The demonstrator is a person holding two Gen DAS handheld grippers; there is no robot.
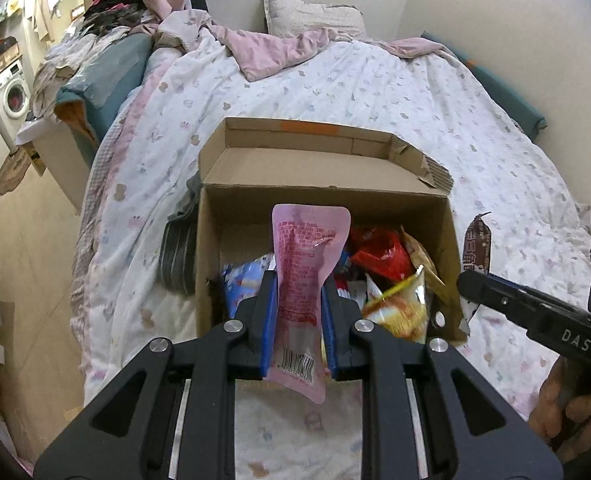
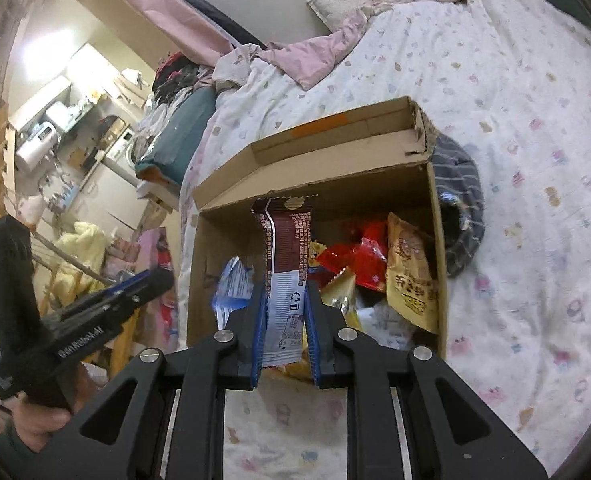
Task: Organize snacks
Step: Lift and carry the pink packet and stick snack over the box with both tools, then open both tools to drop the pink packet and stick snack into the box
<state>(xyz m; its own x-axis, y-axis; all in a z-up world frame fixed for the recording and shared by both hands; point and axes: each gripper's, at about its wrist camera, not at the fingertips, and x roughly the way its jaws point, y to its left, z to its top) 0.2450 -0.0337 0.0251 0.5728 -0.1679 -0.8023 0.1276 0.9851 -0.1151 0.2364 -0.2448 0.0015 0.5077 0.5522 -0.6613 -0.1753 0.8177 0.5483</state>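
Pink pouch [image 1: 309,276], flat and glossy, printed in small red text with a barcode at its near end, pinched across its narrow waist by the left gripper [image 1: 295,292], jaws closed on it. Held upright in front of and above the cardboard box [image 1: 207,248], not resting on anything. Brown-and-white snack-bar wrapper [image 2: 285,276], serrated at its far edge, with a recycling mark on the white half, clamped likewise in the right gripper [image 2: 283,300], jaws shut on it. Also hanging over the box's near side; seen again from the left wrist view as a brown strip [image 1: 475,248] just beyond the box's right wall.

Inside the box, lying loose: a blue-and-white packet [image 2: 233,288] at the left, a red crinkled bag [image 2: 359,260] in the middle, a tan bag with dark lettering [image 2: 409,276] leaning on the right wall, a yellow packet [image 1: 399,308] near the front. Lid flap [image 1: 311,164] folded back, away from the grippers. Box seated on a patterned white quilt [image 1: 415,92]; a dark striped garment [image 2: 461,208] bunched against its side.

Judged the step in hand: carrying both packets clear for sorting. Best done by keeping the grips firm on such slippery film, lifting straight so no tail snagged the box rim, and keeping the two grippers well apart. Risk judged: the pouch, gripped low on its length, could swing or slide.
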